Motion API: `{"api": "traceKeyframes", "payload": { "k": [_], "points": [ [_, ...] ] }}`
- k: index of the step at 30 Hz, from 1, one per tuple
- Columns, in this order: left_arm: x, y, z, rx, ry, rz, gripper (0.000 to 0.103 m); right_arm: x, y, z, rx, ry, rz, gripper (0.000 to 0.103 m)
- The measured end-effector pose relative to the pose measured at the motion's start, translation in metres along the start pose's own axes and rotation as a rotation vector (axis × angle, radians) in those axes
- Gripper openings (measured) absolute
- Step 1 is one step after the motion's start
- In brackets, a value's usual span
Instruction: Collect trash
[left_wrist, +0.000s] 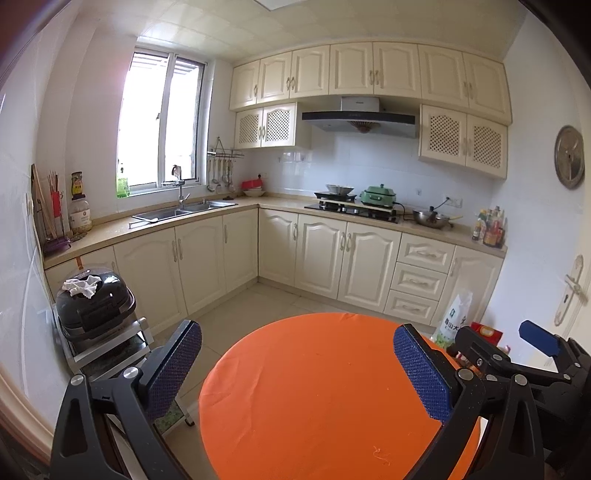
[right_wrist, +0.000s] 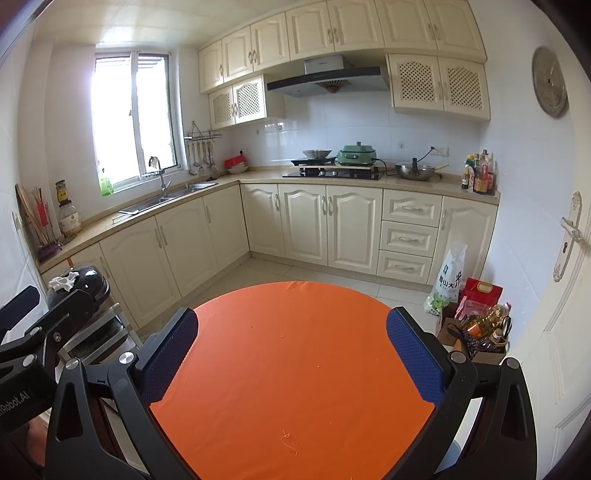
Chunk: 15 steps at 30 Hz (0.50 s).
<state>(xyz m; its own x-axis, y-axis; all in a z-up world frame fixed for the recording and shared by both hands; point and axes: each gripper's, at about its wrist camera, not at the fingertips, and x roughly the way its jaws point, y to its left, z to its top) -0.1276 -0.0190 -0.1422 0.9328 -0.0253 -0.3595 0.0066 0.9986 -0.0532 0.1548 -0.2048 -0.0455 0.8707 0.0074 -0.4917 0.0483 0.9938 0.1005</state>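
A round table with an orange cloth (left_wrist: 314, 387) fills the foreground of both wrist views (right_wrist: 291, 362). My left gripper (left_wrist: 295, 369) is open and empty above the cloth. My right gripper (right_wrist: 291, 354) is open and empty above the same cloth, to the right of the left one; it also shows in the left wrist view (left_wrist: 517, 350). A small loose thread (right_wrist: 286, 441) and a few tiny crumbs (right_wrist: 318, 366) lie on the cloth. A crumpled white tissue (left_wrist: 82, 286) lies on top of a black appliance (left_wrist: 94, 308) left of the table.
The appliance stands on a metal rack (left_wrist: 122, 354). Cream cabinets (left_wrist: 321, 251) run along the back and left, with a sink (left_wrist: 177, 212) and stove (left_wrist: 351, 210). A rice bag (right_wrist: 448, 280), red bag (right_wrist: 480, 295) and oil bottles (right_wrist: 487, 325) stand on the floor at right by a door (right_wrist: 554, 332).
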Motion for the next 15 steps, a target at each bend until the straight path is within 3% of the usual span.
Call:
{"api": "traceKeyframes", "payload": {
  "k": [15],
  "points": [
    [-0.018, -0.007, -0.013, -0.007, -0.033, 0.008, 0.102, -0.013, 0.002, 0.001, -0.013, -0.027, -0.021, 0.103]
  ]
}}
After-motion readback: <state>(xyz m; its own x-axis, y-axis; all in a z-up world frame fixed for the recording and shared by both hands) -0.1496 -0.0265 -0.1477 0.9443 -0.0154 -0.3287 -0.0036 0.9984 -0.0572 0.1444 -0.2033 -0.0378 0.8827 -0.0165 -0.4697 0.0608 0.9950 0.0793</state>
